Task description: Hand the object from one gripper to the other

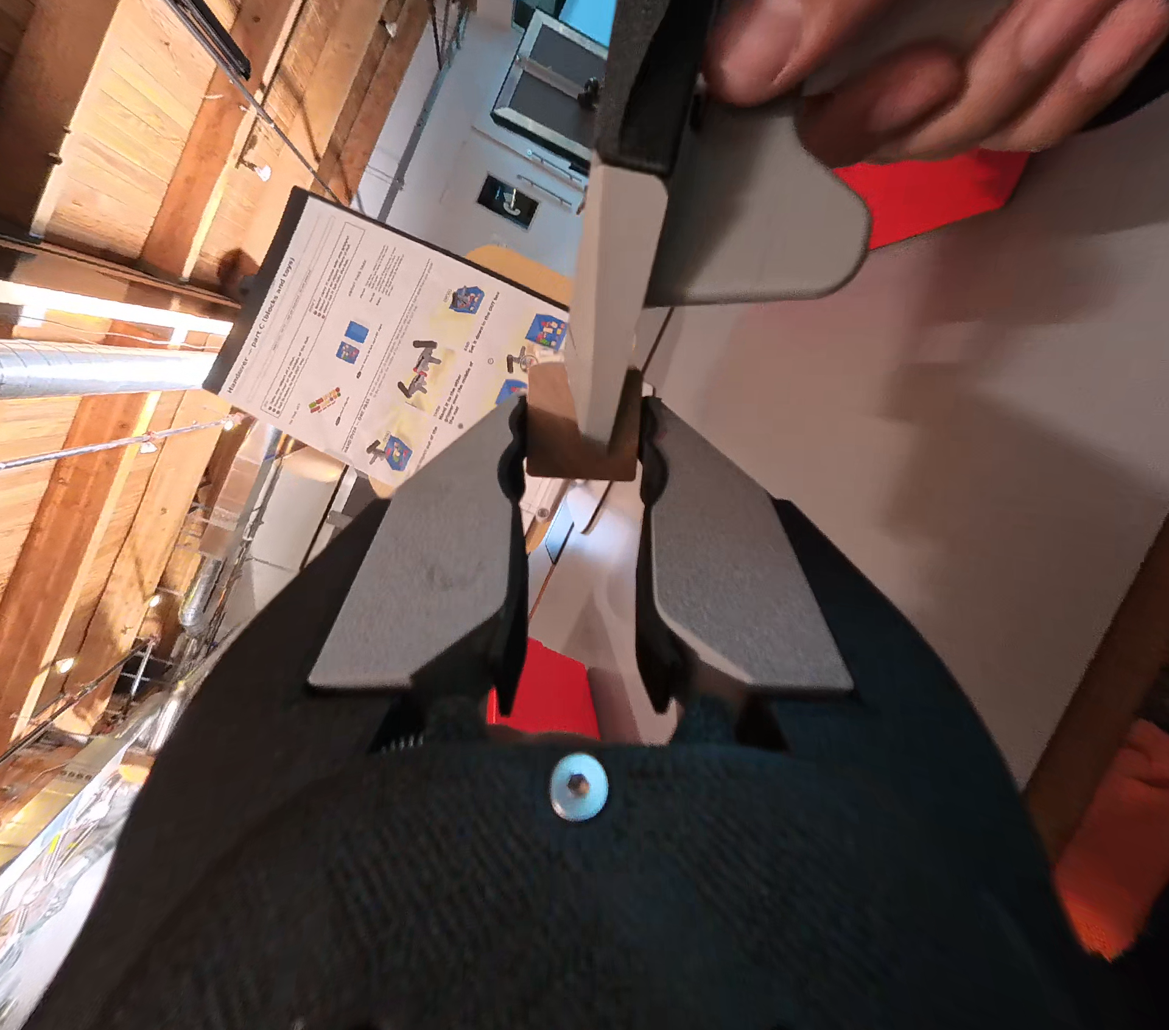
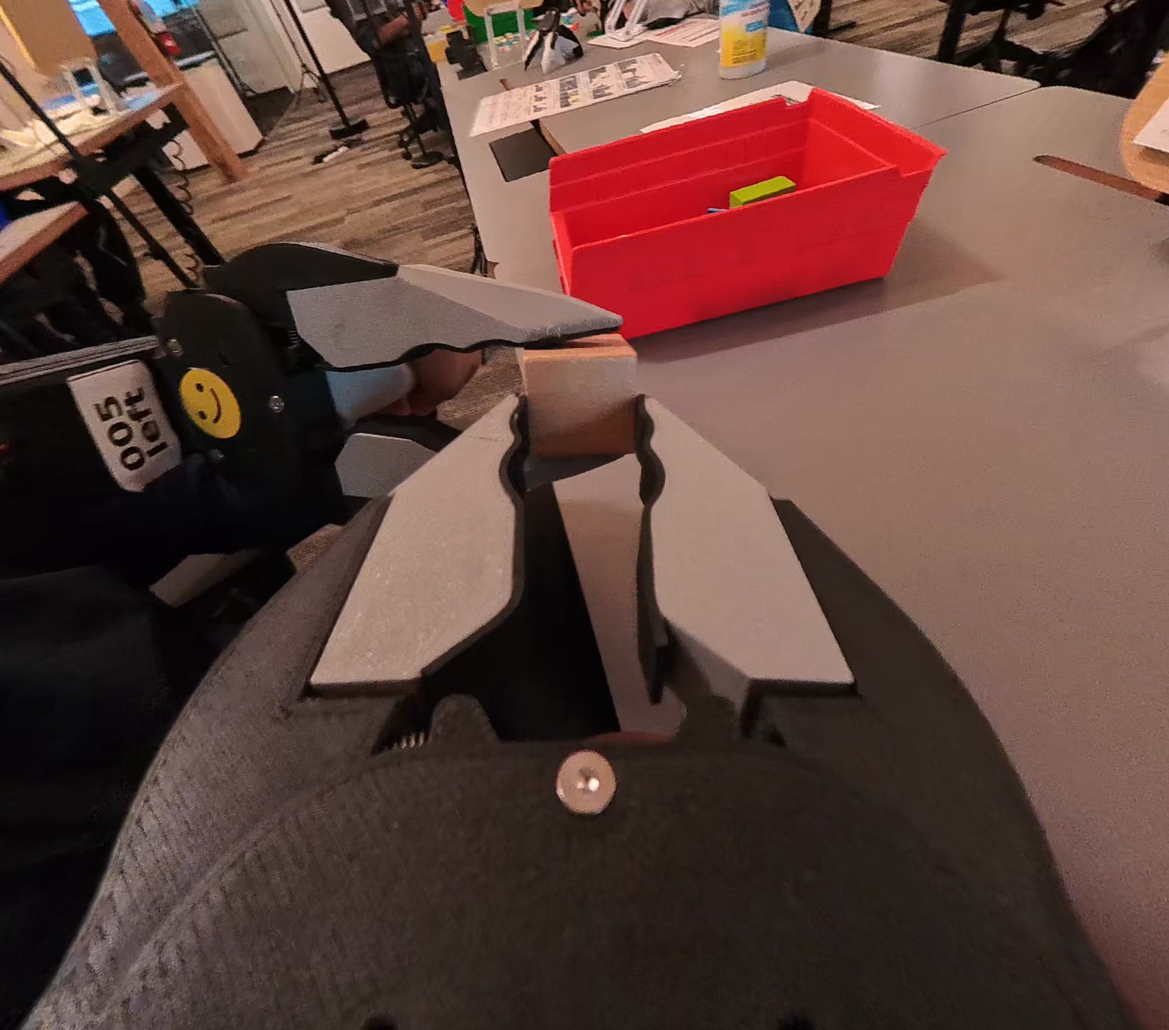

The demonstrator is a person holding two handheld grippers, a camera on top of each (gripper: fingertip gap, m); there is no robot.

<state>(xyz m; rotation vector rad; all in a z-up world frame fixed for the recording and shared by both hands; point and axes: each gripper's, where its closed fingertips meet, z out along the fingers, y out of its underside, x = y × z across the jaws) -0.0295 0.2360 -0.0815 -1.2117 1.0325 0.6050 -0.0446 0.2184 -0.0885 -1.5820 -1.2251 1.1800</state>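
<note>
Both grippers' fingertips on one brown wooden block (image 2: 579, 405).

The left wrist view looks from very close along its own two grey fingers, rolled sideways, toward a wooden beam ceiling (image 1: 158, 51). The right wrist view looks level over the grey tabletop (image 2: 917, 462) toward a red plastic bin (image 2: 746, 266). Both views share the small brown wooden block (image 1: 563, 440) (image 2: 579, 408), each seeing the other gripper near.
</note>
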